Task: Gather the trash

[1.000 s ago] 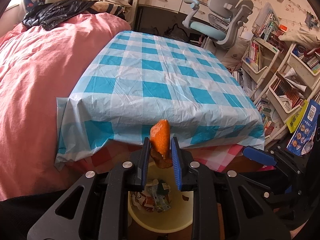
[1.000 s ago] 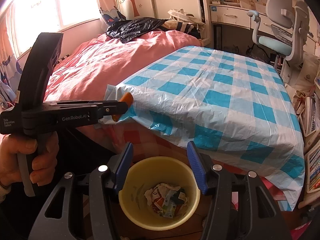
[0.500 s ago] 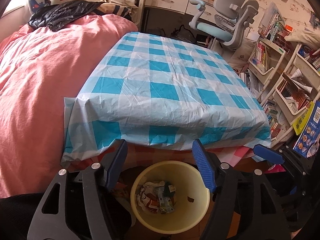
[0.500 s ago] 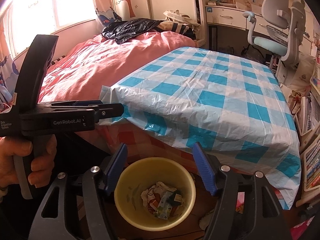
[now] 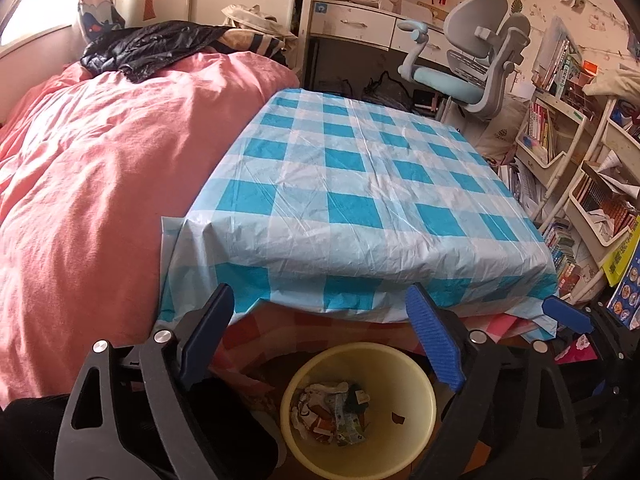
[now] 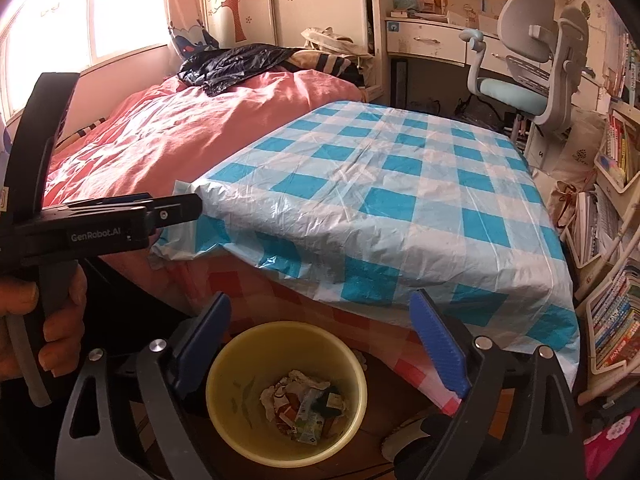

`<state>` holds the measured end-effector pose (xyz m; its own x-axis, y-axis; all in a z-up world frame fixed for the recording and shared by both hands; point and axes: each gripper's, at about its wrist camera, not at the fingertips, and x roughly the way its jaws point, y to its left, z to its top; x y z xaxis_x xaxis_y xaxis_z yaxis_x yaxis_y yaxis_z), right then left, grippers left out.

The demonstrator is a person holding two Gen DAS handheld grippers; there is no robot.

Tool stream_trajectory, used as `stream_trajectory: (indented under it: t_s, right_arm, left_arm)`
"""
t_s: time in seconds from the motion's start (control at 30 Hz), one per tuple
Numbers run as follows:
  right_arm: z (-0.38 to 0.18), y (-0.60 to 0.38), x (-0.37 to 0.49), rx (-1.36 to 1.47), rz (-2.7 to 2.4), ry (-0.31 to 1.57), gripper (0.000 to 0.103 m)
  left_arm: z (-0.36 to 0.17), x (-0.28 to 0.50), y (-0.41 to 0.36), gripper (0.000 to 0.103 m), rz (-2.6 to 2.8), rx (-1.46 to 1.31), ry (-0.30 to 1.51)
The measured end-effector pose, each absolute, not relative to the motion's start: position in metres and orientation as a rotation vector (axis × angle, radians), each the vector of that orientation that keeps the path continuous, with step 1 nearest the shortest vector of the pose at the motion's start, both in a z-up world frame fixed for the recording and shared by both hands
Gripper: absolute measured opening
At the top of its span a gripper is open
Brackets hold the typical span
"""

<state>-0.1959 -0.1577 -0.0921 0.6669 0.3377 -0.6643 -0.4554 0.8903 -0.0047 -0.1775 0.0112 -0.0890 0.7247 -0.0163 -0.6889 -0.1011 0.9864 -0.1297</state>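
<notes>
Your left gripper and right gripper both hang released and empty above the yellow bin, which holds crumpled wrappers, beside the desk.

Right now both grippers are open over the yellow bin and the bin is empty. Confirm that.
Not quite: the bin is not empty. The left wrist view shows crumpled trash at its bottom. The rest holds: left gripper and right gripper both hang over it with jaws apart.

warm window glare, fisheye-bent dark corners
</notes>
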Motion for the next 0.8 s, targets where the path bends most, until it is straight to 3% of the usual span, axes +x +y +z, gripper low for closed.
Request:
stream_trajectory:
  t_s: [0.27,0.8]
  right_arm:
    - [-0.093,-0.161,-0.194,-0.203,0.331,0.689,0.095]
    - [-0.083,-0.179,-0.194,-0.196,0.131,0.607,0.095]
  left_arm:
    - [-0.075,-0.183,0.013,0.095,0.095,-0.147,0.694]
    - [-0.067,-0.189,0.021,0.096,0.139,-0.162,0.657]
